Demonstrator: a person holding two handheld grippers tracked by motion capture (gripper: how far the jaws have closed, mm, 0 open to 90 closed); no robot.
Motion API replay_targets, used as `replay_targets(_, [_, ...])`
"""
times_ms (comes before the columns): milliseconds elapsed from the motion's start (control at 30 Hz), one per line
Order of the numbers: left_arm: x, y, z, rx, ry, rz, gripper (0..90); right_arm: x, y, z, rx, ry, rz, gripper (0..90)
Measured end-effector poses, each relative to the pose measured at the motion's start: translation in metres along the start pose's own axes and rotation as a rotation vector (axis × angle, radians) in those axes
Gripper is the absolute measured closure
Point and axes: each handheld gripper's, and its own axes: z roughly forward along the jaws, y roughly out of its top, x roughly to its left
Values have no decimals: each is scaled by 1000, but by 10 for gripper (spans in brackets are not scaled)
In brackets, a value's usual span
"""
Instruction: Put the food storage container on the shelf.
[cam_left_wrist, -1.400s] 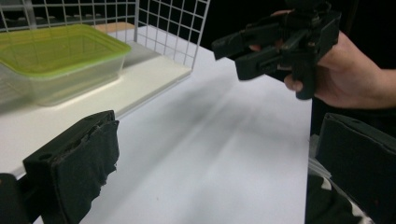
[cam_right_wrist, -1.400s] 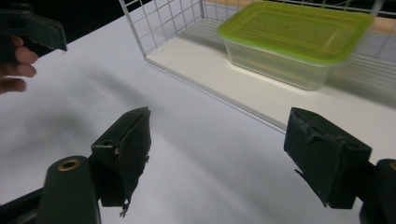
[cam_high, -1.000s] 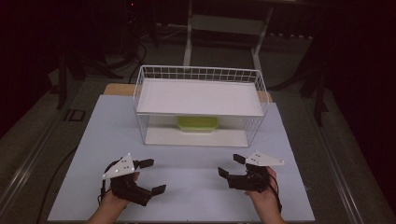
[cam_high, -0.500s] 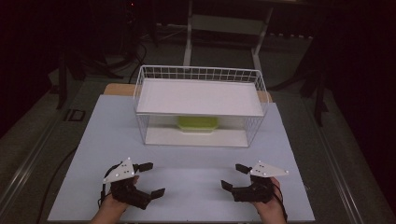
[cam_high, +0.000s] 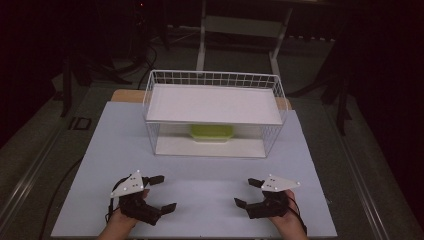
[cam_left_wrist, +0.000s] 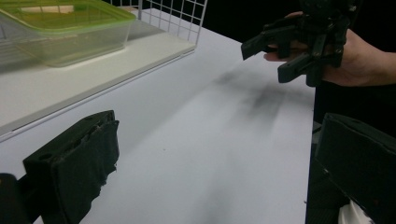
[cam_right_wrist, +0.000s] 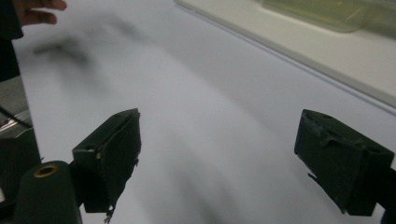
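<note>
Left gripper (cam_high: 161, 191): in my left hand, low over the white table (cam_high: 200, 175), jaws spread wide, nothing between them. Right gripper (cam_high: 245, 193): in my right hand, level with the left and well apart from it, jaws spread wide after opening further, nothing between them. Green-lidded container (cam_high: 211, 132): ahead of both grippers, between their lines, well apart from each; it sits on the lower board inside the white wire basket (cam_high: 215, 79), under that basket's upper shelf (cam_high: 214, 104).
</note>
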Motion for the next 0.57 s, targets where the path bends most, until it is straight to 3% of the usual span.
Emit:
replay_targets(233, [-2, 3, 2, -4, -19, 9, 1, 0, 0, 1, 1, 18, -9, 147])
replay_targets(567, [2, 2, 2, -6, -7, 1, 1, 0, 0, 0, -3, 25, 8, 147])
